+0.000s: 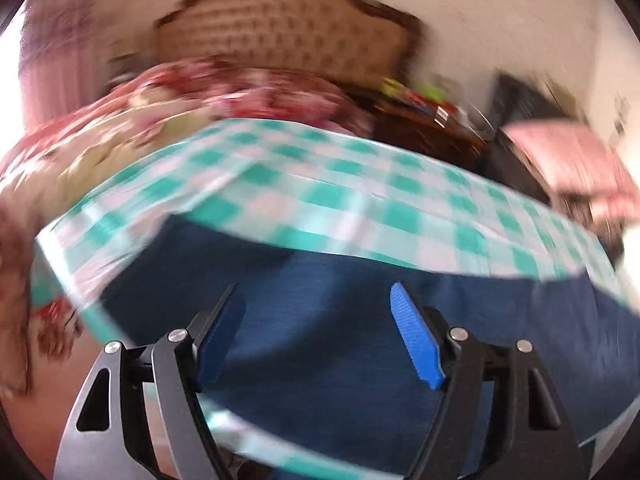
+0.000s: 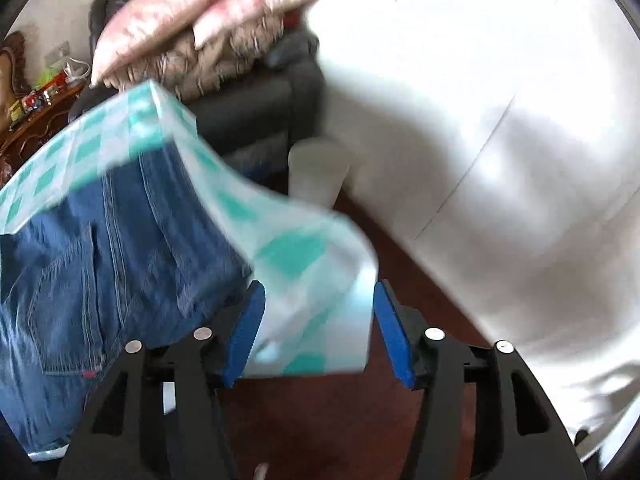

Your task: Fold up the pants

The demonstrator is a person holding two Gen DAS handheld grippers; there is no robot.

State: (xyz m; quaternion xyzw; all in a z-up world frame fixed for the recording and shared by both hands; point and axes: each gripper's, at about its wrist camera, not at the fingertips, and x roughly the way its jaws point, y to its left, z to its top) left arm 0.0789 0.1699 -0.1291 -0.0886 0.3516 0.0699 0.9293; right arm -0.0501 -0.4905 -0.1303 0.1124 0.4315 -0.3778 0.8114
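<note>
1. My left tongs (image 1: 316,336) hang apart over the jeans (image 1: 340,320), nothing between them.
2. My right tongs (image 2: 318,332) stand apart at the checked cloth's (image 2: 304,264) hanging corner, gripping nothing.
3. The jeans (image 2: 112,248) lie on that cloth, reaching its near edge.
4. They look at least partly folded; blur and cropping hide the fold count.

Tufted headboard (image 1: 280,36), white wall (image 1: 500,8), perhaps a dark armchair (image 2: 256,108)

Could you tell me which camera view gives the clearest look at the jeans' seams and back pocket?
The right wrist view: the jeans show sharp stitching and a pocket there. The left wrist view shows them only as blurred blue cloth.
</note>
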